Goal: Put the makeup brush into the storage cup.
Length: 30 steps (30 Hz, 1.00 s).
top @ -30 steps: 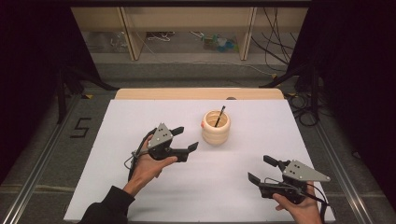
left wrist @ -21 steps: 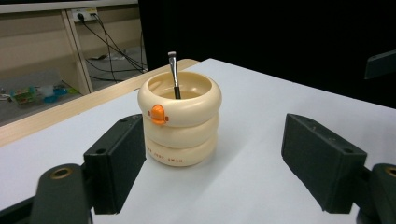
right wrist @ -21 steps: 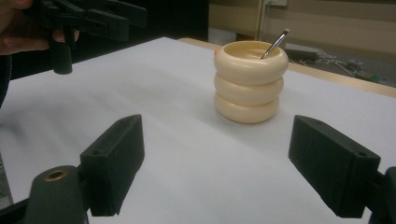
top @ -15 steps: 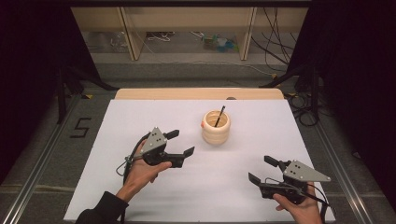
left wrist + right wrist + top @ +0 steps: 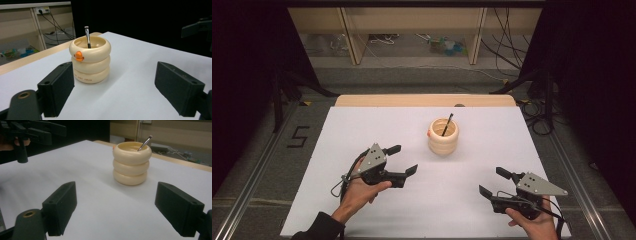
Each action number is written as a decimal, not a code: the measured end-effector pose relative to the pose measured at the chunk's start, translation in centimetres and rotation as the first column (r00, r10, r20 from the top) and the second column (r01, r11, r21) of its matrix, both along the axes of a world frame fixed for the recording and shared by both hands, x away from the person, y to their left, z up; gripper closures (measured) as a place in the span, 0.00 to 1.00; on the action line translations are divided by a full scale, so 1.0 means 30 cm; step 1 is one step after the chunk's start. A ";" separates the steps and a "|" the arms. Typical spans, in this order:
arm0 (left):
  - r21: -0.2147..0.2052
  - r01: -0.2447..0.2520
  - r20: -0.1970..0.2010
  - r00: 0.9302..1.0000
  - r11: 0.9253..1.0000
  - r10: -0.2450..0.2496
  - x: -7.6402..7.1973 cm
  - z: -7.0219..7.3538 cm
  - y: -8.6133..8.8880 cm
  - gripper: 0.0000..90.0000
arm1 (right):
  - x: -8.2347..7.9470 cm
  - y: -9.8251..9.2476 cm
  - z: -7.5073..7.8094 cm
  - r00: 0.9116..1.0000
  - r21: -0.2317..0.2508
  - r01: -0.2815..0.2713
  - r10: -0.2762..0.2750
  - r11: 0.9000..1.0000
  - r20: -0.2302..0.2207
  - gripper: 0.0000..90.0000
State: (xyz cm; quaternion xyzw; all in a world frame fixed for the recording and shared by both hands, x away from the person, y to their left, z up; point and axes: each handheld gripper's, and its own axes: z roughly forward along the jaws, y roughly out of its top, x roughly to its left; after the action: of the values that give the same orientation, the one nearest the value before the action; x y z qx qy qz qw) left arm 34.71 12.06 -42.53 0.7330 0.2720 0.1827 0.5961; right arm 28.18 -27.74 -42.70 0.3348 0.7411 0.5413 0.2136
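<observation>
The cream holder (image 5: 443,136) – three stacked glossy rings with an orange beak – sat mid-table, a thin brush (image 5: 447,124) leaning inside, its bristle end hidden. Left gripper (image 5: 404,161) jaws had just been opening, nothing between; right gripper (image 5: 496,181) spread wide too

Left gripper (image 5: 403,159) in left hand (image 5: 359,187), held level, pointing right and slightly away, jaws just been opening, now wide, nothing between. Right gripper (image 5: 494,181) in right hand (image 5: 532,222), pointing left, jaws wide apart, empty.
</observation>
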 end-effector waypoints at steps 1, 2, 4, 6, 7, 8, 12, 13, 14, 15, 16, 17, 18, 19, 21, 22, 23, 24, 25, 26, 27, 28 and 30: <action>-0.002 0.001 0.002 1.000 1.000 -0.001 -0.006 0.001 0.004 0.18 | 0.000 0.000 0.000 1.000 0.000 0.001 -0.001 1.000 0.001 0.21; -0.003 0.001 0.004 1.000 1.000 -0.001 -0.010 0.002 0.007 0.18 | 0.000 0.003 -0.001 1.000 0.013 -0.006 0.006 1.000 0.003 0.21; -0.004 0.002 0.010 1.000 1.000 -0.002 -0.024 0.002 0.015 0.18 | 0.000 0.002 -0.001 1.000 0.011 -0.003 0.003 1.000 0.005 0.21; 0.005 0.005 0.015 1.000 1.000 -0.005 -0.042 0.001 0.023 0.18 | 0.000 0.002 -0.002 1.000 0.011 -0.001 0.001 1.000 0.005 0.21; 0.005 0.002 0.017 1.000 1.000 -0.002 -0.047 0.000 0.025 0.18 | 0.000 0.002 -0.001 1.000 0.011 0.000 0.000 1.000 0.006 0.21; 0.003 0.003 0.017 1.000 1.000 -0.003 -0.055 -0.001 0.029 0.18 | 0.001 0.001 -0.001 1.000 0.010 -0.002 0.002 1.000 0.011 0.21; 0.005 -0.009 0.028 1.000 1.000 0.009 -0.088 -0.010 0.046 0.18 | -0.003 -0.001 0.001 1.000 -0.006 0.014 -0.014 1.000 0.010 0.21; 0.008 -0.006 0.027 1.000 1.000 0.006 -0.094 -0.011 0.052 0.18 | -0.004 -0.001 0.001 1.000 -0.007 0.014 -0.013 1.000 0.010 0.21; 0.010 -0.007 0.026 1.000 1.000 0.007 -0.101 -0.013 0.056 0.18 | -0.004 -0.002 0.001 1.000 -0.006 0.014 -0.014 1.000 0.009 0.21; 0.013 -0.010 0.025 1.000 1.000 0.010 -0.108 -0.016 0.061 0.18 | -0.004 -0.002 0.001 1.000 -0.006 0.014 -0.014 1.000 0.007 0.21; 0.013 -0.011 0.021 1.000 1.000 0.010 -0.115 -0.020 0.066 0.18 | -0.004 -0.002 0.001 1.000 -0.006 0.014 -0.014 1.000 0.008 0.21; 0.024 -0.006 0.024 1.000 1.000 0.005 -0.123 -0.025 0.073 0.18 | -0.004 -0.002 0.001 1.000 -0.007 0.015 -0.015 1.000 0.009 0.21; 0.022 -0.008 0.015 1.000 1.000 0.008 -0.129 -0.029 0.076 0.18 | -0.004 -0.002 0.001 1.000 -0.007 0.013 -0.013 1.000 0.013 0.21; 0.024 -0.011 0.012 1.000 1.000 0.010 -0.135 -0.032 0.079 0.18 | -0.004 -0.002 0.000 1.000 -0.008 0.013 -0.013 1.000 0.013 0.21; 0.042 -0.013 0.017 1.000 0.999 0.012 -0.149 -0.038 0.094 0.18 | -0.006 -0.001 0.001 1.000 -0.008 0.016 -0.016 1.000 0.005 0.21; 0.044 -0.019 0.021 1.000 0.999 0.018 -0.153 -0.039 0.099 0.18 | -0.006 -0.001 0.001 1.000 -0.007 0.016 -0.016 1.000 0.005 0.21; 0.039 -0.024 0.017 1.000 0.999 0.023 -0.157 -0.040 0.103 0.18 | -0.006 -0.001 0.001 1.000 -0.008 0.016 -0.016 1.000 0.005 0.21; 0.033 -0.030 0.014 0.999 0.999 0.030 -0.161 -0.041 0.108 0.18 | -0.006 -0.001 0.001 1.000 -0.003 0.004 -0.004 1.000 -0.002 0.21; 0.022 -0.034 0.007 0.999 0.999 0.034 -0.164 -0.042 0.111 0.18 | -0.006 -0.001 0.001 1.000 -0.005 0.007 -0.007 1.000 0.000 0.21; 0.017 -0.036 0.003 0.999 0.999 0.036 -0.166 -0.044 0.111 0.18 | -0.006 -0.001 0.001 1.000 -0.006 0.007 -0.007 1.000 -0.002 0.21; 0.024 -0.032 0.009 0.999 0.999 0.032 -0.169 -0.046 0.112 0.18 | -0.006 0.000 0.001 1.000 -0.007 0.009 -0.009 1.000 -0.001 0.21; 0.019 -0.036 -0.003 0.999 0.999 0.037 -0.175 -0.050 0.108 0.18 | -0.006 0.001 0.000 1.000 -0.004 0.009 -0.009 1.000 -0.002 0.21; 0.022 -0.028 -0.009 1.000 0.999 0.028 -0.181 -0.054 0.102 0.18 | -0.006 0.002 0.000 1.000 -0.001 0.012 -0.012 1.000 0.003 0.21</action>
State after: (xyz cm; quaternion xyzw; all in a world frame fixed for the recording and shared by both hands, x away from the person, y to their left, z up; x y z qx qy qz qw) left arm 29.29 15.12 -44.13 0.7362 0.2832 0.1907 0.5843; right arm 27.99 -27.68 -42.71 0.3383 0.7391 0.5401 0.2180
